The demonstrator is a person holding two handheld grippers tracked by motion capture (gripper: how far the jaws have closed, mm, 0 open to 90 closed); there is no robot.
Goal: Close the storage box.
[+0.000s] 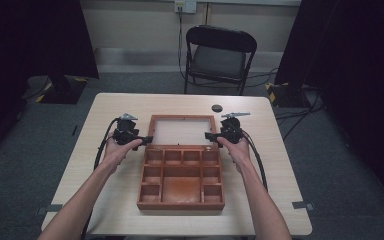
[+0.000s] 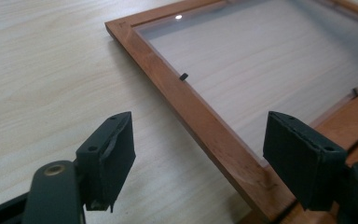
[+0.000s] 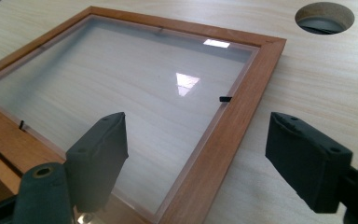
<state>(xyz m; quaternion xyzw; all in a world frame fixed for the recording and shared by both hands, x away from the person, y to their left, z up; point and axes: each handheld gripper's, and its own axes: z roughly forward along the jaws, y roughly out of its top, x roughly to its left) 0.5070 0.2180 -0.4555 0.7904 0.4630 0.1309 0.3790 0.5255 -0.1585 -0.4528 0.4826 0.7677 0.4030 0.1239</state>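
Note:
A brown wooden box (image 1: 180,205) with several compartments lies in the middle of the table. Its glass-paned lid (image 1: 182,118) is folded back flat on the tabletop behind it. My left gripper (image 1: 147,139) is at the lid's left rail. In the left gripper view my left gripper (image 2: 200,140) is open, and the lid rail (image 2: 177,93) runs between the jaws without touching the pads. My right gripper (image 1: 209,136) is at the lid's right rail. In the right gripper view my right gripper (image 3: 198,140) is open astride the rail (image 3: 242,93), beside the glass (image 3: 121,79).
A round cable hole (image 1: 216,108) sits in the table just behind the lid's right corner, also near in the right gripper view (image 3: 324,17). A black folding chair (image 1: 219,57) stands beyond the table's far edge. Bare tabletop (image 1: 105,165) lies on both sides of the box.

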